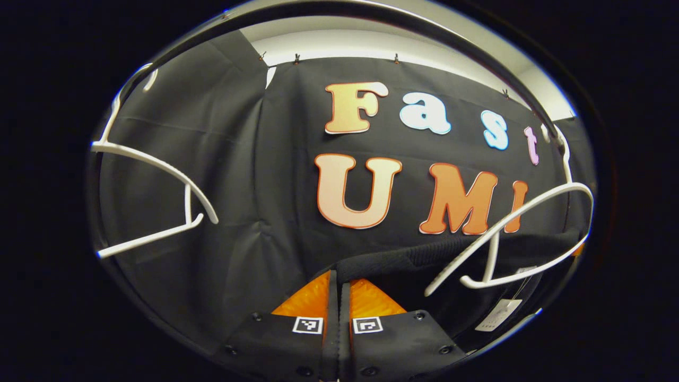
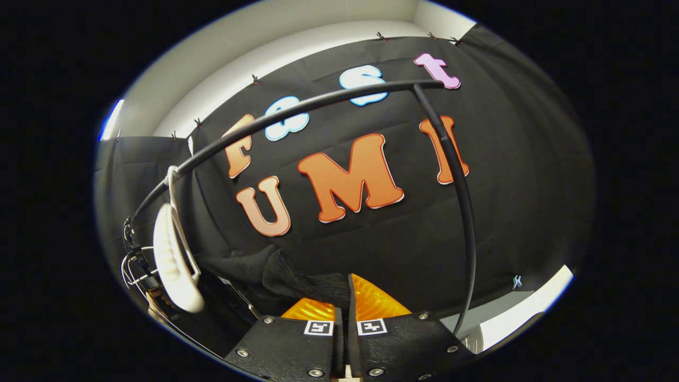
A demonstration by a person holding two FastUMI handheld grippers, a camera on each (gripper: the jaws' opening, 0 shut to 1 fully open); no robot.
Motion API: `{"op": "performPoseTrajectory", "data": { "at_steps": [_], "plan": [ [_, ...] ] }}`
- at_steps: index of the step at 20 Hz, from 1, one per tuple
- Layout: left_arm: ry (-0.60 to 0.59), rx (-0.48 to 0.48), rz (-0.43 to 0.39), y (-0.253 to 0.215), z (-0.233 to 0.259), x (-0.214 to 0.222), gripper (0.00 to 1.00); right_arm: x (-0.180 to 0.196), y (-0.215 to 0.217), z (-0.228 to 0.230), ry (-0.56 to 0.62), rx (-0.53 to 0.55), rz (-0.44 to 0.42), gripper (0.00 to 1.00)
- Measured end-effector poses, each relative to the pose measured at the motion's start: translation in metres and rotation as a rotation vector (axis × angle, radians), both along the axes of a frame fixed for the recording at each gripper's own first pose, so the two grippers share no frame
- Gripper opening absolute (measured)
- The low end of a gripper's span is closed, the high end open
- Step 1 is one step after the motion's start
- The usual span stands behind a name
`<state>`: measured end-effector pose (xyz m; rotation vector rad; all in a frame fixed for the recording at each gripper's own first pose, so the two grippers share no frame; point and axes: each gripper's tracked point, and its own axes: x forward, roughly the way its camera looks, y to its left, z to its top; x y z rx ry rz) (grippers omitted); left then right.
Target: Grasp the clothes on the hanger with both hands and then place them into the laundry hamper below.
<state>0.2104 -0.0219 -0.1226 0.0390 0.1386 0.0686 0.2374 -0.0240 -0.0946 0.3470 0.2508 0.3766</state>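
A black garment (image 1: 424, 257) stretches from my left gripper's fingertips off to the right, passing behind a white hanger (image 1: 509, 239); a pale tag (image 1: 498, 315) hangs from it. My left gripper (image 1: 339, 281) is shut on the garment's edge. In the right gripper view the same black garment (image 2: 286, 276) is bunched up just left of the fingertips, and my right gripper (image 2: 347, 284) is shut on it. A white hanger (image 2: 175, 254) hangs edge-on at the left of that view, beside the bunched cloth.
A second, bare white hanger (image 1: 154, 185) hangs at the left in the left gripper view. The black rack rail (image 2: 318, 106) arcs overhead and its upright post (image 2: 464, 212) stands to the right of my right gripper. Black cloth walls the booth behind.
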Motion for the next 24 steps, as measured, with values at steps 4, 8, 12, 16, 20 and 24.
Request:
{"op": "performPoseTrajectory", "data": {
  "at_steps": [4,8,12,16,20,24],
  "plan": [
    [0.091,0.003,0.025,0.013,-0.041,-0.023,0.06,-0.006,0.007,-0.045,0.083,-0.019,0.001,0.02],
    [0.168,0.033,0.026,0.016,-0.085,-0.039,0.07,-0.019,0.01,-0.094,0.166,-0.017,-0.015,0.02],
    [0.262,0.077,0.015,0.018,-0.13,-0.054,0.07,-0.029,0.015,-0.147,0.252,-0.017,-0.035,0.02],
    [0.362,0.09,-0.009,0.01,-0.18,-0.064,0.07,-0.038,0.032,-0.19,0.312,-0.034,-0.04,0.02],
    [0.46,0.089,-0.043,-0.005,-0.231,-0.078,0.07,-0.049,0.056,-0.235,0.372,-0.068,-0.024,0.02],
    [0.555,0.09,-0.059,-0.018,-0.275,-0.094,0.07,-0.062,0.08,-0.288,0.461,-0.084,-0.01,0.02]
  ]
}}
